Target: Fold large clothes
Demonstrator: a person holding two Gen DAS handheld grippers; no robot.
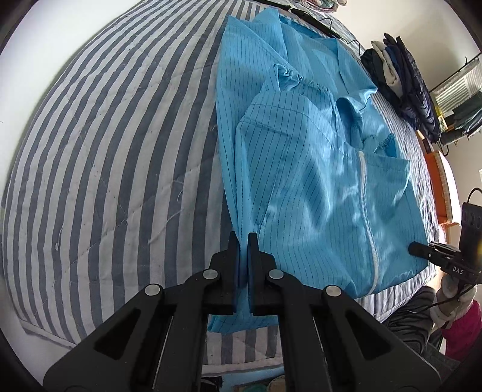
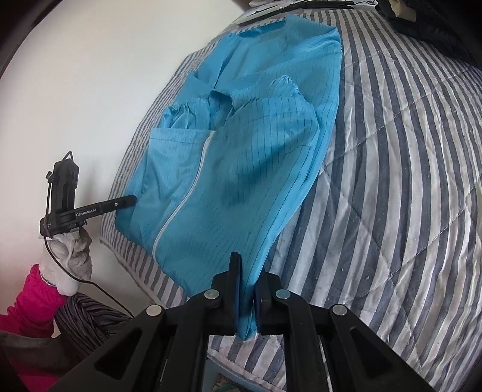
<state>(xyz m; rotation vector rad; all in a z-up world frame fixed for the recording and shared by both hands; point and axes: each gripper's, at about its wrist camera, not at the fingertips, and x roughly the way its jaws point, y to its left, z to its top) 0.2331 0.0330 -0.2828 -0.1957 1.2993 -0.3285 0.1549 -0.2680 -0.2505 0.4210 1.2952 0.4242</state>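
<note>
Lengthwise along the quilt [image 1: 105,150] – blue coat [image 1: 301,169], collar far.

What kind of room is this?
Probably a bedroom: a blue garment lies on a bed with a striped quilt, and a pile of folded dark clothes sits at its far edge.

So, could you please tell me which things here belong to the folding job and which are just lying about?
In the job:
- blue garment
- left gripper, shut on its hem
- right gripper, shut on its hem

Lying about:
- striped quilt underneath
- dark folded clothes
- hanger
</note>
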